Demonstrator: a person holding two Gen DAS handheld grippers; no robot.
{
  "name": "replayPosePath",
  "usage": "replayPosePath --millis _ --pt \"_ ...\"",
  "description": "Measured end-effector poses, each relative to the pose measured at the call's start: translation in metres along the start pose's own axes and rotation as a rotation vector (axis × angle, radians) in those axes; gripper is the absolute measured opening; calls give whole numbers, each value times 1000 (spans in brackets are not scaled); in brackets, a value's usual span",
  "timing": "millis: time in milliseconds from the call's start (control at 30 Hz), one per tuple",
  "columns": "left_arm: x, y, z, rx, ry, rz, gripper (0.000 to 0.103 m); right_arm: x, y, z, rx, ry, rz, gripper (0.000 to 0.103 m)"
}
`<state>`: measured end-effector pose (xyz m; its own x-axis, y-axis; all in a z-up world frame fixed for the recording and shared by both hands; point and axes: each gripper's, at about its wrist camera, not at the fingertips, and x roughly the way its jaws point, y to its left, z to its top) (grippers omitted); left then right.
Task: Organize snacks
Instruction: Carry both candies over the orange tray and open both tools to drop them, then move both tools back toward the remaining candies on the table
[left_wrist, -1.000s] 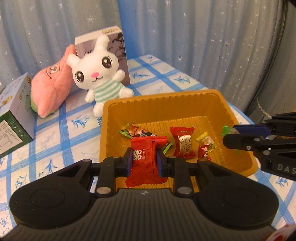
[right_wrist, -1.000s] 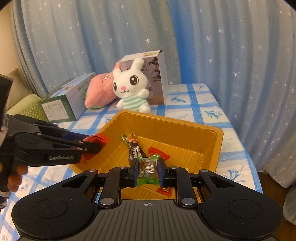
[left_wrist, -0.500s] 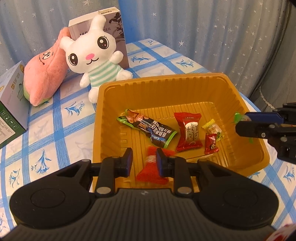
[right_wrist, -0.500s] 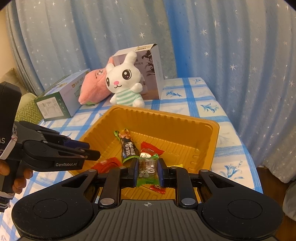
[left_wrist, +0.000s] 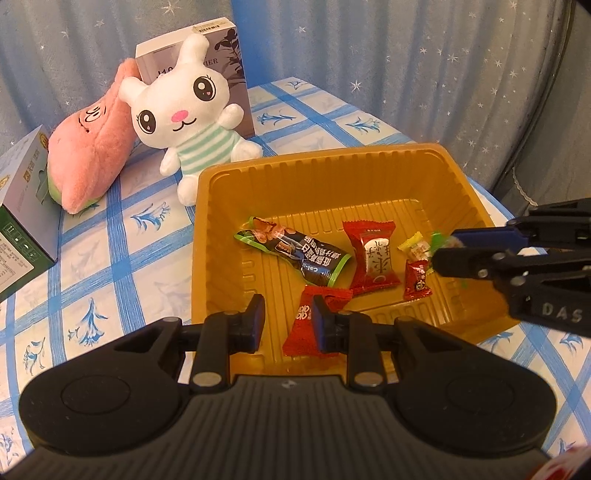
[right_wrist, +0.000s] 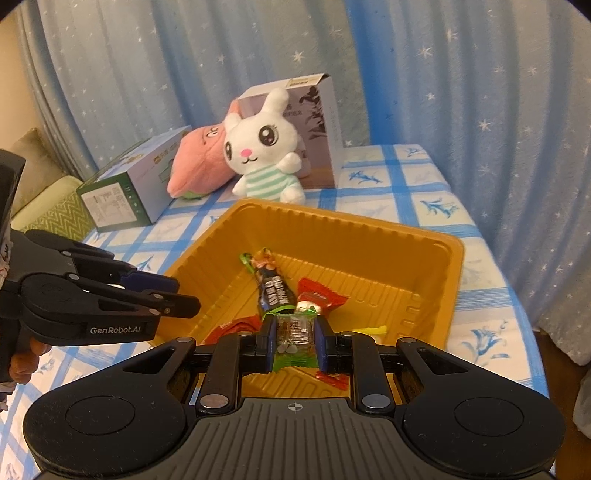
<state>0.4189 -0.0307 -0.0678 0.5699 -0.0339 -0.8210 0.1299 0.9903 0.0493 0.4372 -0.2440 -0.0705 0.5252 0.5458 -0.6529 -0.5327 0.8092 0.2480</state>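
An orange tray holds several wrapped snacks: a long dark packet, a red packet with a white oval, a yellow candy and a small red candy. Another red packet lies on the tray floor under my left gripper, which is open with nothing between its fingers. My right gripper hangs over the tray's right side, shut on a clear candy with green ends.
Behind the tray on the blue-checked tablecloth stand a white bunny plush, a pink plush, a grey box and a green-and-white box. A starred curtain closes the back and right.
My left gripper let go of the red packet, which fell to the tray floor. The right gripper kept its hold on the green-ended candy and came a little further over the tray.
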Motion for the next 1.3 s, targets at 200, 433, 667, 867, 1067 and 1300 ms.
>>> replayPosePath --millis 200,433,667,867,1067,1300 --pt "0 1 -1 -4 5 6 25 12 3 0 -13 22 16 22" --pt "0 2 -1 -9 6 11 25 19 6 2 -12 10 45 22" --pt "-2 2 -3 -12 7 7 26 15 6 4 -2 -14 23 58" --pt "-7 1 -6 -10 1 7 29 8 1 4 7 -11 8 60" --pt "-16 0 -8 -11 -9 10 30 -2 -2 2 19 -22 -10 62" --pt "-32 -3 -13 -15 -33 6 31 -19 -1 -2 31 -46 -21 63"
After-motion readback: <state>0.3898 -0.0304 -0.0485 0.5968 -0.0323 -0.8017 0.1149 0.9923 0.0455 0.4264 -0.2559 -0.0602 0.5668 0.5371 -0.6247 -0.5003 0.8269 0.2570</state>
